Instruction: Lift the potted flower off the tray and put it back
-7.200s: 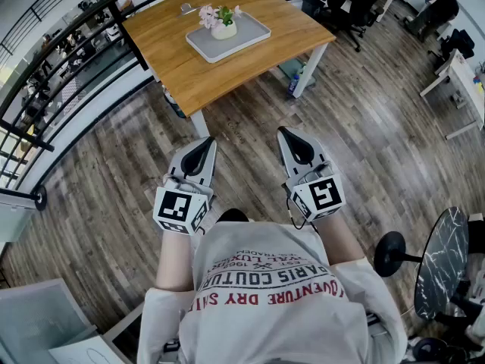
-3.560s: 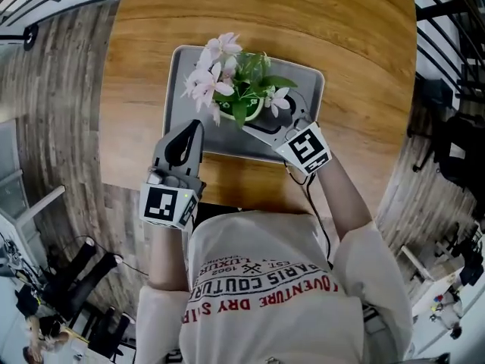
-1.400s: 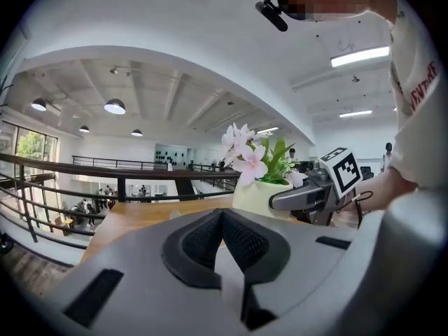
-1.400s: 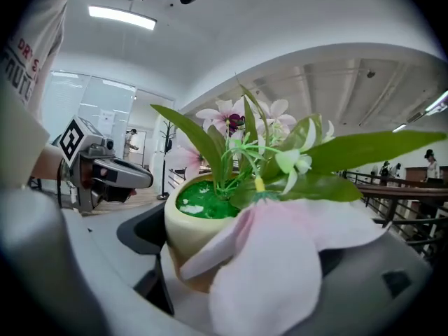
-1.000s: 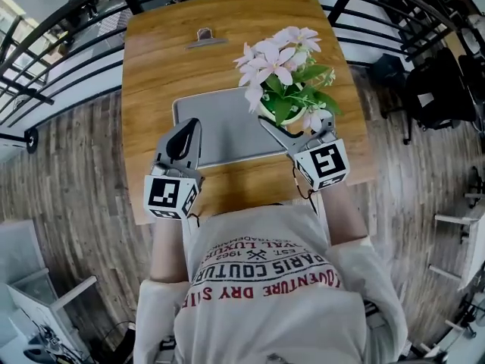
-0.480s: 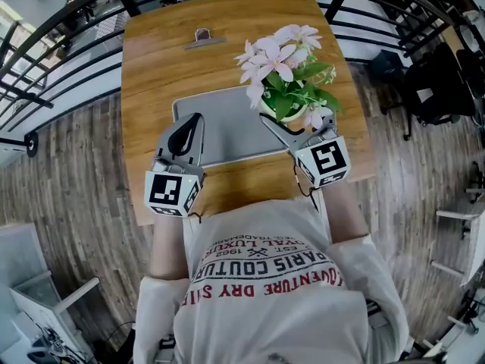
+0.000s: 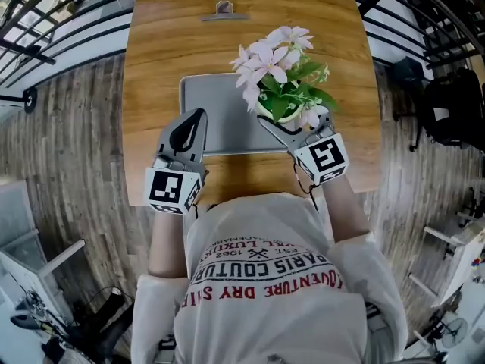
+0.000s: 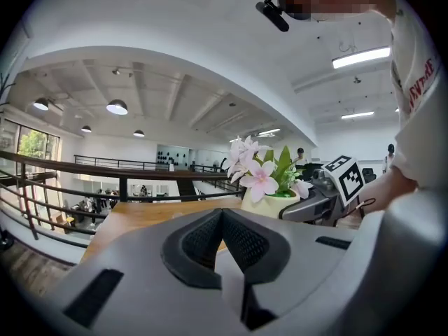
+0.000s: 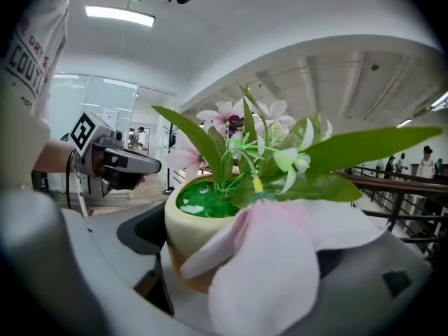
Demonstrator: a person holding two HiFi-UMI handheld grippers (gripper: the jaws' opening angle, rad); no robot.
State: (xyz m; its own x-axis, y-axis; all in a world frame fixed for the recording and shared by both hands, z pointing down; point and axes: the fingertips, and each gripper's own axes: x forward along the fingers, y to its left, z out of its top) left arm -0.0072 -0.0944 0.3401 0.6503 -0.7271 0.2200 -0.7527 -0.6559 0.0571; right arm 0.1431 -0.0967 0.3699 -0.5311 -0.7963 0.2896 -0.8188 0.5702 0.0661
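Note:
The potted flower (image 7: 282, 89), pink blooms and green leaves in a cream pot (image 9: 199, 240), hangs lifted above the right end of the grey tray (image 7: 216, 112). My right gripper (image 7: 292, 124) is shut on the pot, whose sides sit between the jaws in the right gripper view. My left gripper (image 7: 187, 131) hovers over the tray's near left edge, shut with nothing in it; its dark pads (image 8: 222, 240) meet. The left gripper view shows the flower (image 8: 266, 180) and the right gripper (image 8: 325, 198) to its right.
The tray lies on a wooden table (image 7: 155, 67) with a metal clip (image 7: 223, 10) at its far edge. Black railings (image 7: 68, 21) run behind the table, and wood-plank floor lies on both sides.
Over the last second the held flower has shifted slightly left, toward the tray's right end. The left gripper has barely moved. Earlier the pot stood on the tray; it was lifted off.

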